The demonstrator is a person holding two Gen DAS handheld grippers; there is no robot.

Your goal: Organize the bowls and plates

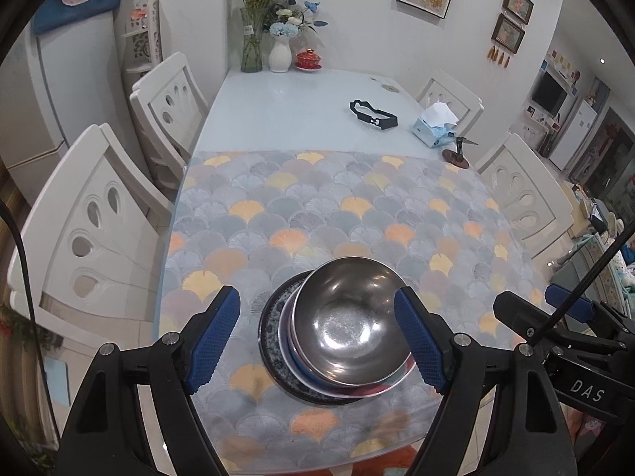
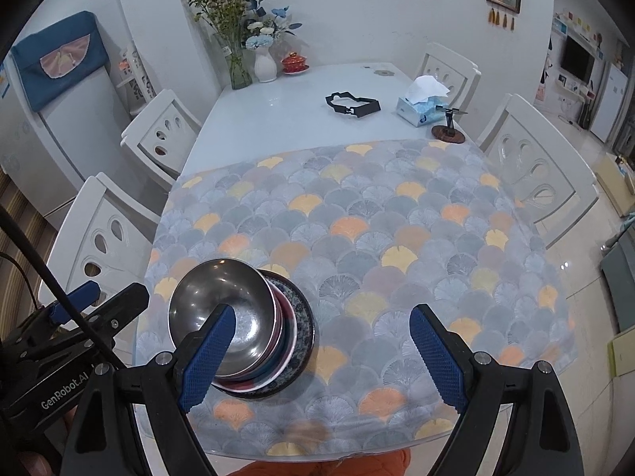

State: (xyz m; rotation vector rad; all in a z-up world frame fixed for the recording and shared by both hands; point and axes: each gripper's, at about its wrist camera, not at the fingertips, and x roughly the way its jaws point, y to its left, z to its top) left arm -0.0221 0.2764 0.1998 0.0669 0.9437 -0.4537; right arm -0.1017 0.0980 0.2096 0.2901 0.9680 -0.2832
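Both hand-held grippers gape above the steel bowl (image 1: 351, 325) topping stacked plates (image 1: 278, 361).

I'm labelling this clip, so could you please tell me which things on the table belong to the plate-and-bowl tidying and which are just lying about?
Part of the job:
steel bowl
patterned plate

Just lying about:
tissue box
black strap
flower vase
red lidded cup

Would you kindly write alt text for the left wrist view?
A steel bowl sits atop stacked plates on a fan-patterned tablecloth, framed by the open left claw. White chairs flank the table.
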